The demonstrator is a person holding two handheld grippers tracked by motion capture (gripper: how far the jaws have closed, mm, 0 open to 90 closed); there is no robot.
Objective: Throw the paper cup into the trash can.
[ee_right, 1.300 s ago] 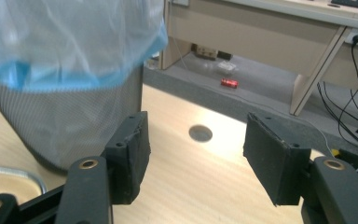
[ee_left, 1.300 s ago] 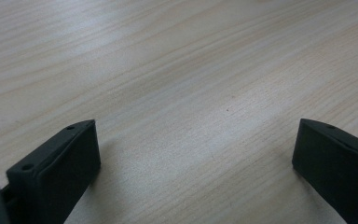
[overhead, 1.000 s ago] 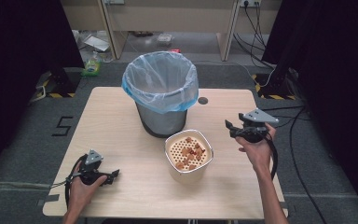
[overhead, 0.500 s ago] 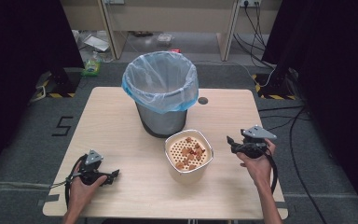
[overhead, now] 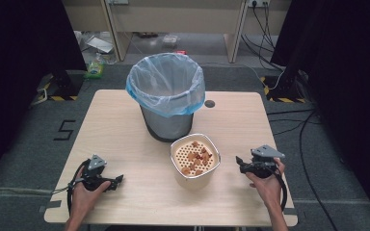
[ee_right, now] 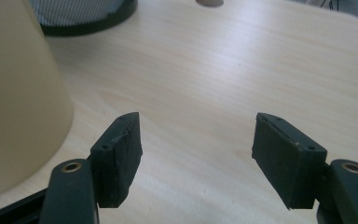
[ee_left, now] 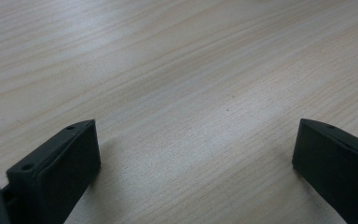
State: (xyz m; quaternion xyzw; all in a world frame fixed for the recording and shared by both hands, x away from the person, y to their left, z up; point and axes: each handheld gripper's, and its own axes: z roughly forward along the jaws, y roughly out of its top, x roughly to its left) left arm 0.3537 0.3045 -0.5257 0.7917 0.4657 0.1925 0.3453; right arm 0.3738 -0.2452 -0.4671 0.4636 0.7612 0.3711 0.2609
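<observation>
A cream container [overhead: 195, 174] holding brown bits on a perforated insert stands at the table's middle front. Behind it is a grey mesh bin [overhead: 166, 122] lined with a blue bag. My right gripper [overhead: 241, 163] hangs low just right of the container, pointing at it; its jaws have just been opening and nothing is between them. In the right gripper view, my right gripper [ee_right: 198, 154] stands open over bare wood, with the container's wall [ee_right: 18, 93] at the left. My left gripper [overhead: 117, 181] rests at the front left, open over bare table [ee_left: 182, 93].
The wooden table [overhead: 115, 130] has a round cable hole [overhead: 210, 103] behind the bin. The bin's dark base [ee_right: 88, 16] is at the top left of the right gripper view. Cables and a shelf unit lie on the floor beyond the far edge.
My right gripper has come down and toward the near edge, ending low beside the container. The left gripper has stayed where it was.
</observation>
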